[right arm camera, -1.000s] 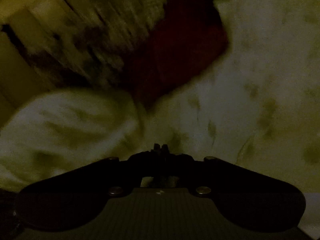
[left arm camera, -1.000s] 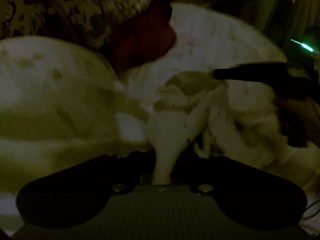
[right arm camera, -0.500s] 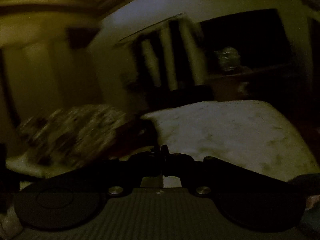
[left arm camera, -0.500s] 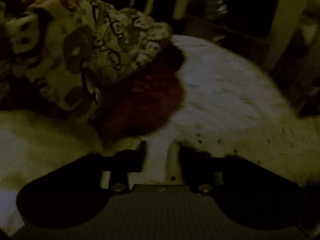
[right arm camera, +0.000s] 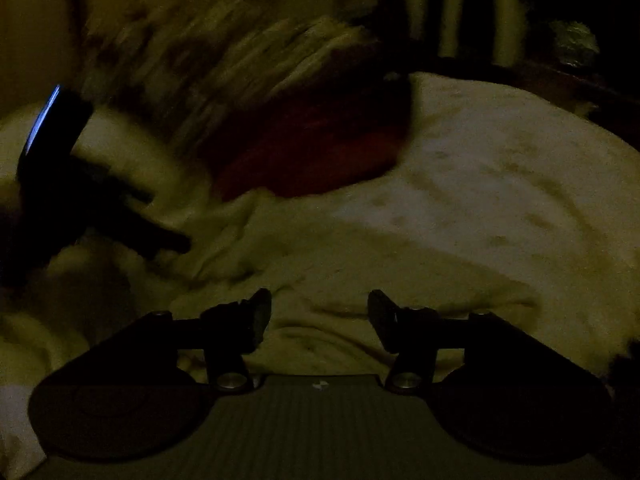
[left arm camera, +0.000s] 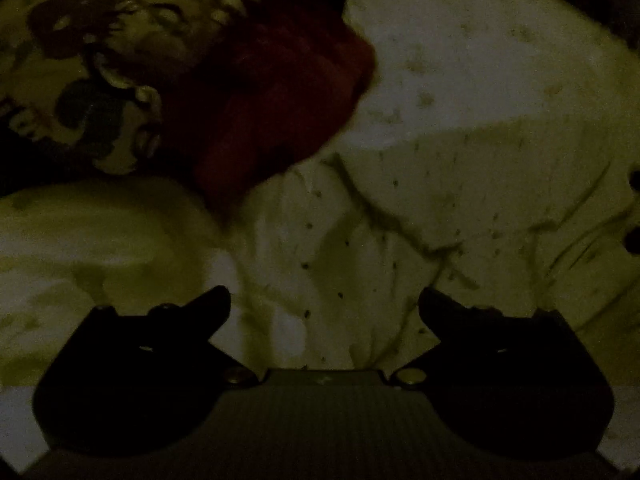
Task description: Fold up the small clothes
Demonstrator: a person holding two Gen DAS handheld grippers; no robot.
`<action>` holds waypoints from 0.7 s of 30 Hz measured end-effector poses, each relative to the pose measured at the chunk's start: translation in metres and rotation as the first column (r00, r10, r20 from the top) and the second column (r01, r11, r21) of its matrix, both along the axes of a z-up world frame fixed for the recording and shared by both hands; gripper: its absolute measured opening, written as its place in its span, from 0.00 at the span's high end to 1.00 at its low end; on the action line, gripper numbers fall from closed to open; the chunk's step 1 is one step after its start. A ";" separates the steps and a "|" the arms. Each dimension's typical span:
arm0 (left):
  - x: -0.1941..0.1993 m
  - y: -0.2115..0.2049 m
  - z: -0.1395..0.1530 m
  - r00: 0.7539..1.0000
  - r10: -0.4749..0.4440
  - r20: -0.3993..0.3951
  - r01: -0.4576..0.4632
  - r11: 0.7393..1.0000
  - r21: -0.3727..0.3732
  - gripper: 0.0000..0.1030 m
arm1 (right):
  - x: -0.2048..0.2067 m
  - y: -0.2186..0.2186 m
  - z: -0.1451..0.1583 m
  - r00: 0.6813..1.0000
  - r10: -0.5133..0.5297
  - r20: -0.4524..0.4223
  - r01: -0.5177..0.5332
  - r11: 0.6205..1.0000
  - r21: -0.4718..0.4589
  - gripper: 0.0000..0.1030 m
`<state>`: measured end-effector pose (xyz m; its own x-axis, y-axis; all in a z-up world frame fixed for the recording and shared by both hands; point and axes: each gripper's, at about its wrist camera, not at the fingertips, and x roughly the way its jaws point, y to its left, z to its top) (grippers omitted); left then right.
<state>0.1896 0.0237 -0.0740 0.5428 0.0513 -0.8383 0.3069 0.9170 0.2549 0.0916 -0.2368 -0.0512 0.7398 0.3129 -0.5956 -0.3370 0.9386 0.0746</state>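
Left wrist view: left gripper (left arm camera: 324, 300) spread wide, the pale dotted garment (left arm camera: 360, 248) lying directly between and ahead; right gripper (right arm camera: 320, 308) likewise spread, empty, over it.

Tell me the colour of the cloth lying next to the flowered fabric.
Dark red. The cloth shows best in the left wrist view, beside the flowered fabric.
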 end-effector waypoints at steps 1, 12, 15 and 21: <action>0.004 -0.006 -0.006 1.000 -0.014 -0.006 0.014 1.000 0.018 0.16 | 0.007 0.009 -0.002 1.000 0.014 0.006 -0.014 0.999 -0.030 0.24; 0.106 -0.048 -0.032 0.999 0.000 -0.037 -0.002 0.997 -0.081 0.44 | 0.113 0.007 -0.040 0.973 -0.117 -0.199 0.077 0.977 -0.201 0.78; 0.135 -0.039 -0.009 0.950 0.185 0.250 -0.178 0.983 -0.048 0.29 | 0.158 -0.031 -0.018 0.955 -0.297 -0.023 0.290 0.945 -0.151 0.68; 0.132 0.001 0.016 0.940 0.251 0.232 -0.240 0.968 -0.077 0.00 | 0.161 -0.065 0.011 0.941 -0.338 0.021 0.336 0.940 0.050 0.38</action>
<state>0.3217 0.0249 -0.0581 0.7020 0.1718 -0.6912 0.0066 0.9689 0.2475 0.2527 -0.3020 -0.0398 0.8234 0.0682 -0.5633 -0.0043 0.9935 0.1141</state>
